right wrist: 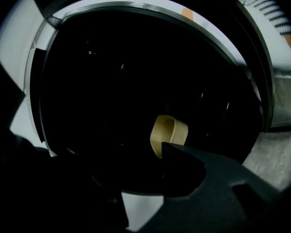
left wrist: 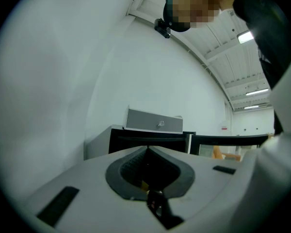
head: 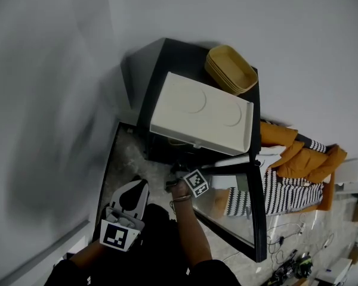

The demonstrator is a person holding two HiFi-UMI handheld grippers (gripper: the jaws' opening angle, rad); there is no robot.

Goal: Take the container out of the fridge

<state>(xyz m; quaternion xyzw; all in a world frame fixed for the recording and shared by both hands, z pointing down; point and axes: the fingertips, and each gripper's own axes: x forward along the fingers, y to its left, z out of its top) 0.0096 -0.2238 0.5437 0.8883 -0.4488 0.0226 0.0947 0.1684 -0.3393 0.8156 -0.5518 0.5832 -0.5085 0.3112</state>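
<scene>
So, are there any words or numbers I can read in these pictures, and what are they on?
No words or numbers can be read here.
Black-and-white squares on the left cube and the right cube: patterns, not letters.
Small red sign in the background: too small to read.

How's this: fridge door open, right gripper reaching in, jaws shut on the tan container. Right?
Wrong on the grip. In the right gripper view, the right gripper has its jaws apart, with the tan container ahead of them, not clamped. Fridge door open, gripper reaching in: both hold.
</scene>
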